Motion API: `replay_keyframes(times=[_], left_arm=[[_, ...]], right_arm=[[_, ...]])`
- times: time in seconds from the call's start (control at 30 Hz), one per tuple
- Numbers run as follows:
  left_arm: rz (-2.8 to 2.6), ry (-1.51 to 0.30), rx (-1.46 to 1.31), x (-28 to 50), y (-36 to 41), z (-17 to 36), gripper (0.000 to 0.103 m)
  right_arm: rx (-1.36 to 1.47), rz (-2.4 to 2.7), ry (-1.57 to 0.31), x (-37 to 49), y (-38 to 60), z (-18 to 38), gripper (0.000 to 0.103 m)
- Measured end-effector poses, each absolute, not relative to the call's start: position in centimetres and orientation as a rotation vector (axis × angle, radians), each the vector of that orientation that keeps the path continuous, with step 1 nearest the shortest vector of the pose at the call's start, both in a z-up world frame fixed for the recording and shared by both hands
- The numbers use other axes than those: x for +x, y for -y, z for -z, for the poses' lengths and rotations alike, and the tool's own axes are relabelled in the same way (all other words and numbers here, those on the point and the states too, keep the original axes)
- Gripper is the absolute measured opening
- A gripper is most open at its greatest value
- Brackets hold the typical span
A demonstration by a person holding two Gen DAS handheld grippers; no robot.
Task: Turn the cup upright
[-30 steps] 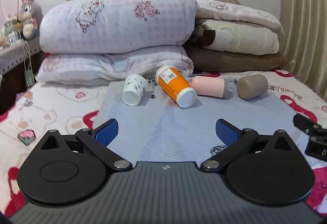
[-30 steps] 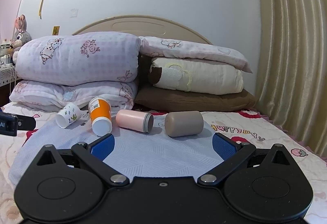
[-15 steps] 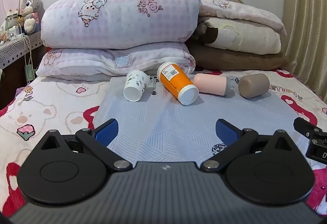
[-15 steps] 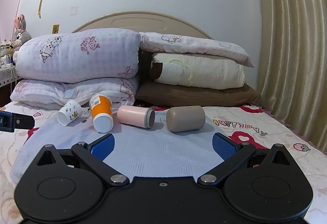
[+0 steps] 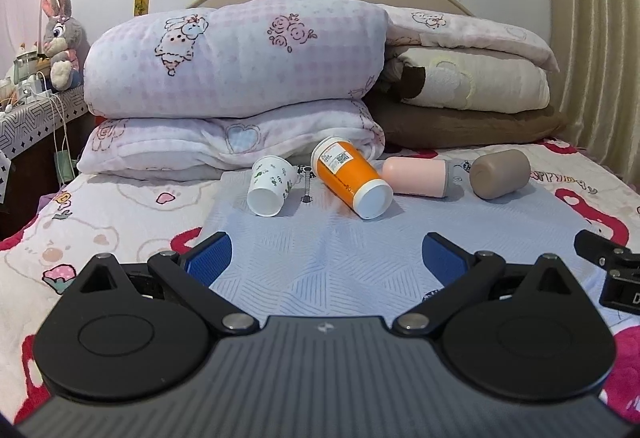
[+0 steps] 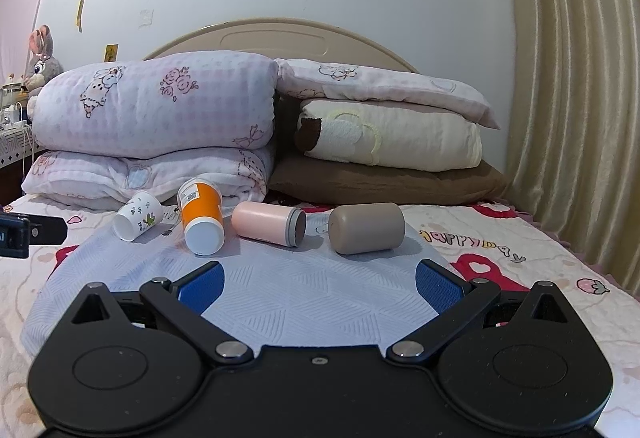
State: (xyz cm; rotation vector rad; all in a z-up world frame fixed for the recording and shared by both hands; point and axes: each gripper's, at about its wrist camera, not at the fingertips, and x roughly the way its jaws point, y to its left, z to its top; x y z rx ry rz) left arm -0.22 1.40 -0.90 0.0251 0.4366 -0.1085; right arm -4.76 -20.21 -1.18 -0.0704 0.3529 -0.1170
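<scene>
Several cups lie on their sides in a row on a pale blue mat [image 5: 320, 250] on the bed: a white patterned paper cup [image 5: 271, 185] [image 6: 138, 220], an orange cup [image 5: 350, 176] [image 6: 201, 214], a pink cup [image 5: 416, 176] [image 6: 269, 224] and a taupe cup [image 5: 500, 174] [image 6: 367, 228]. My left gripper [image 5: 326, 256] is open and empty, well short of the cups. My right gripper [image 6: 320, 282] is open and empty, in front of the pink and taupe cups. Part of the right gripper [image 5: 612, 270] shows at the left view's right edge.
Folded quilts and pillows [image 5: 240, 78] [image 6: 384, 134] are stacked behind the cups against the headboard. A small key-like metal item [image 5: 307, 184] lies between the white and orange cups. A side table with a plush rabbit [image 5: 60, 34] stands at left. Curtains [image 6: 572, 98] hang at right.
Both grippers have tilted upward or moved slightly closer to the cups; the cups sit lower in both views. The cups have not moved. Jaws stay open.
</scene>
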Motion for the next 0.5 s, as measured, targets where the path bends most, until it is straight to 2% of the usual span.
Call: replay_keyframes(times=[0.5], left_arm=[[0.108, -0.434, 0.027, -0.28, -1.24, 0.97, 0.103]], right_arm=[[-0.069, 0.117, -0.362, -4.67, 20.03, 1.11, 0.103]])
